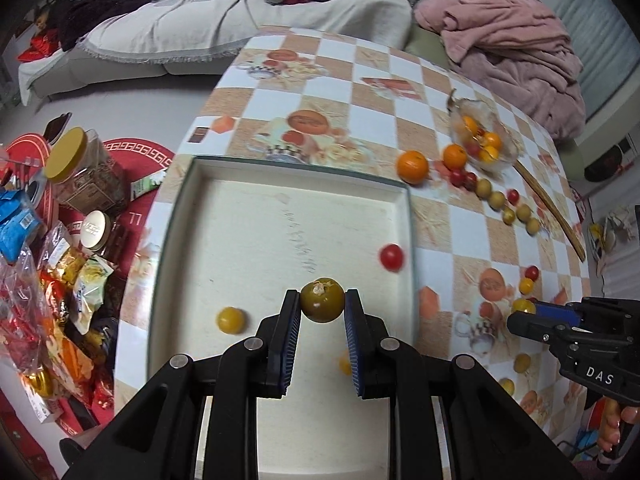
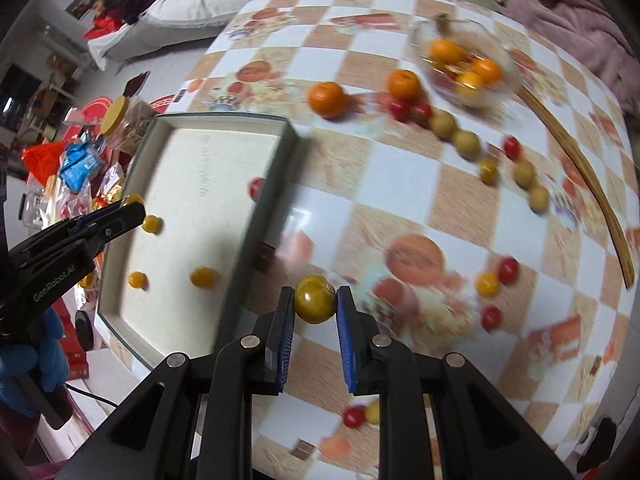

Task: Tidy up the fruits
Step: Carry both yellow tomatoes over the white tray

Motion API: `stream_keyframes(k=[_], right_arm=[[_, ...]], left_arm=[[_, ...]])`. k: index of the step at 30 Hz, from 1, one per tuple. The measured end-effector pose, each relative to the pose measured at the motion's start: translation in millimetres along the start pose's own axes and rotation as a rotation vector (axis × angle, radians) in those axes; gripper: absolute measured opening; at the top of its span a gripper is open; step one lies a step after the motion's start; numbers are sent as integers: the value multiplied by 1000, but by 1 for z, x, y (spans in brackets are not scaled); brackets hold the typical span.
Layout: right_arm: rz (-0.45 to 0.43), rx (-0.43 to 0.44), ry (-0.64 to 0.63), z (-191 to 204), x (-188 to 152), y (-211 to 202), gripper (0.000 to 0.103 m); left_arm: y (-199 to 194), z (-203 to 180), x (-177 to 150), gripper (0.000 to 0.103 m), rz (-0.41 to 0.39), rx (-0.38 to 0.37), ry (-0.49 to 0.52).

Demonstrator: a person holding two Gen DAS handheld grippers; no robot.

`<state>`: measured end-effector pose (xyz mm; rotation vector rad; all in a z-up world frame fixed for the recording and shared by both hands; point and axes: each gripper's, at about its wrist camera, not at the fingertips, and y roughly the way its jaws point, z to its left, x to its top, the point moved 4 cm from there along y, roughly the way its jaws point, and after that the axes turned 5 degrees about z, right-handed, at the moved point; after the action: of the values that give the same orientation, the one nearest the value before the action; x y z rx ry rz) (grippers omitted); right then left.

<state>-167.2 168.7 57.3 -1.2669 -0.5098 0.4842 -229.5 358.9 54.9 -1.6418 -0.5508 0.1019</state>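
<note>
Clamped between the left gripper [image 1: 322, 300] pads, an olive-green fruit [image 1: 322, 300] hangs over the white tray [image 1: 400, 190], where a red tomato [image 1: 391, 257] and a yellow one [image 1: 231, 320] lie. Over on the checkered tabletop [image 2: 400, 168], the right gripper [image 2: 315, 299] pinches a yellow-green fruit [image 2: 315, 299] beside the tray's edge.

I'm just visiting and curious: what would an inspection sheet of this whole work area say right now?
Surface: checkered tablecloth on a table.
Job's things: shallow tray holding a few small fruits; glass bowl of fruit; two oranges and many small fruits loose.
Clutter: wooden stick.
Grippers: left gripper shut on olive-green fruit above the tray; right gripper shut on yellow fruit.
Cables: nothing seen on table.
Surroundings: sofa, pink blanket, snack packets on floor.
</note>
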Motion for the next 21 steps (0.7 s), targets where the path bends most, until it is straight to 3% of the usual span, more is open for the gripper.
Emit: stream_keyframes(k=[12,21], right_arm=[[37,20,-77,54,60,38,22],[64,30,-61,61,98,69,22]], left_arm=[[35,45,33,24,30,64,-28],[59,54,38,24,60,93,-31]])
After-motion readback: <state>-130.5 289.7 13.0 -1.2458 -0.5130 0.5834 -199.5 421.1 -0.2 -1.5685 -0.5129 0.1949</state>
